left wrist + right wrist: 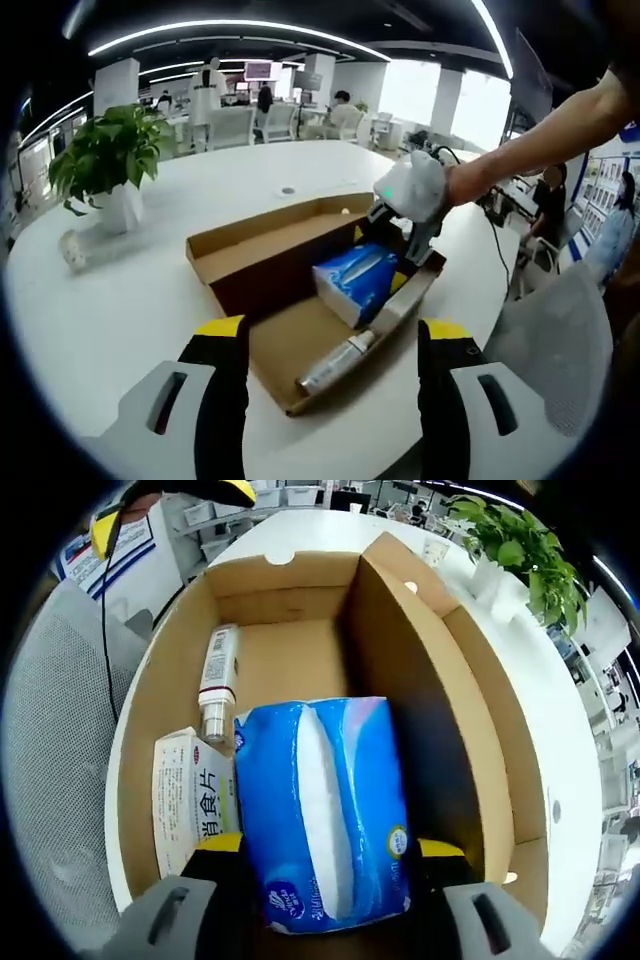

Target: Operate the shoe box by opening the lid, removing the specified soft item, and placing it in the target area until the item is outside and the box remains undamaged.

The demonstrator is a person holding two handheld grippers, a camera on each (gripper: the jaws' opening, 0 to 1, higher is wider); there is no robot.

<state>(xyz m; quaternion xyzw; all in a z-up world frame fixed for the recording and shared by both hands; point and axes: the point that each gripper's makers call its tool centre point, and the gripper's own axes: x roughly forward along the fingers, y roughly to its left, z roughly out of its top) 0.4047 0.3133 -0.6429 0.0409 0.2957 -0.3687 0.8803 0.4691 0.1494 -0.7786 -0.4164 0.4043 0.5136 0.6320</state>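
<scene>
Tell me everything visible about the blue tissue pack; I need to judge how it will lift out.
The blue tissue pack is a soft, glossy plastic-wrapped block with a white strip of tissue along its top slit and a small round logo near one end. It lies flat inside the open cardboard shoe box, top face up, beside a white medicine carton and near a small bottle. The right hand-held gripper straddles its near end, jaws on either side; whether they press it is unclear.

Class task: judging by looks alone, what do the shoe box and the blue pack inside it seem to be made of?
Shoe box: plain brown cardboard, matte, with raw cut edges and folded flaps. Blue pack: seemingly thin glossy plastic film around soft white tissues, judging by its sheen, wrinkles and the white strip along its middle.
</scene>
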